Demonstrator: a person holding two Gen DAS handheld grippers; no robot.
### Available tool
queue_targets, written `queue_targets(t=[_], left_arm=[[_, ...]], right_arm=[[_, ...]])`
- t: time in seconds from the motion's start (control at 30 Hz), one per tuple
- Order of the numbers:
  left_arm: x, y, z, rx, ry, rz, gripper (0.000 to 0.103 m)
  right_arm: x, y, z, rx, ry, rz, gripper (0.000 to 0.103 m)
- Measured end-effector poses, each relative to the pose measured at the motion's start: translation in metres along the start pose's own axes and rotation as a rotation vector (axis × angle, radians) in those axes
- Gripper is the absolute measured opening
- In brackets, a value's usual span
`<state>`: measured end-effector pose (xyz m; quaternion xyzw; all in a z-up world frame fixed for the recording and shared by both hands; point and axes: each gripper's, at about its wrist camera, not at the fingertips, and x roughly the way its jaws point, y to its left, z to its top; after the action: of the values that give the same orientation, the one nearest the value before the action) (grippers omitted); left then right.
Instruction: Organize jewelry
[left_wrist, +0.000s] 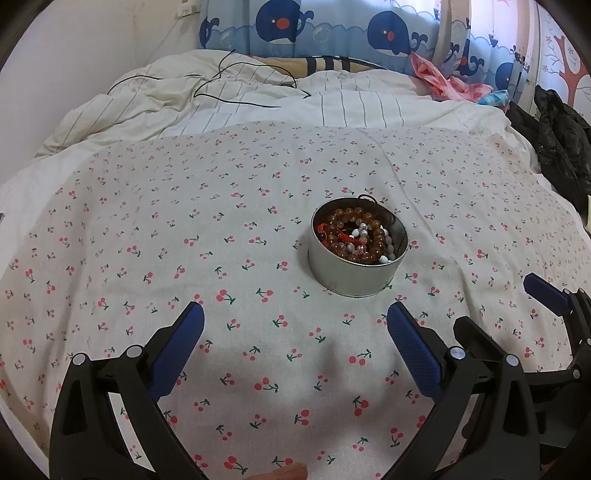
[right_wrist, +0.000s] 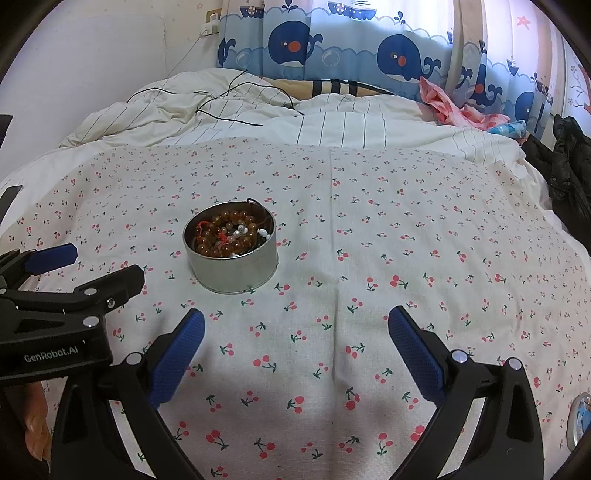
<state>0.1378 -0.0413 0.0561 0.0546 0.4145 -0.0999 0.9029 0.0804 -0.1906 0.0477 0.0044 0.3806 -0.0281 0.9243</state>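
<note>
With both our left gripper and right gripper spread wide and empty, we judge the beads, tangled in the tin on the cloth, light, slippery, best pinched by a strand.

Bed in front of me, covered by a cherry-print sheet, with a rumpled striped duvet behind it. Black cable lies across the duvet. Whale-print curtain at the head, daylight coming through. Plain white wall left, dark jacket right.
</note>
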Motion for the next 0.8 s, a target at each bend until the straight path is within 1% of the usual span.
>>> queue_targets(t=[0.17,0.33,0.8], left_arm=[[0.0,-0.0017,0.0003,0.015,-0.005,0.011,0.095],[-0.0013,-0.0031,0.001,0.037,-0.019,0.043,0.095],[0.0017,-0.001,0.0016,0.037,-0.005,0.048,0.095]], right_arm=[[0.0017,-0.0001,-0.0011,-0.002,0.003,0.001,0.095],[0.0029,0.0,-0.0014,-0.003,0.005,0.003,0.095],[0.0072,-0.0038,-0.0024,-0.009,0.019,0.012,0.095]])
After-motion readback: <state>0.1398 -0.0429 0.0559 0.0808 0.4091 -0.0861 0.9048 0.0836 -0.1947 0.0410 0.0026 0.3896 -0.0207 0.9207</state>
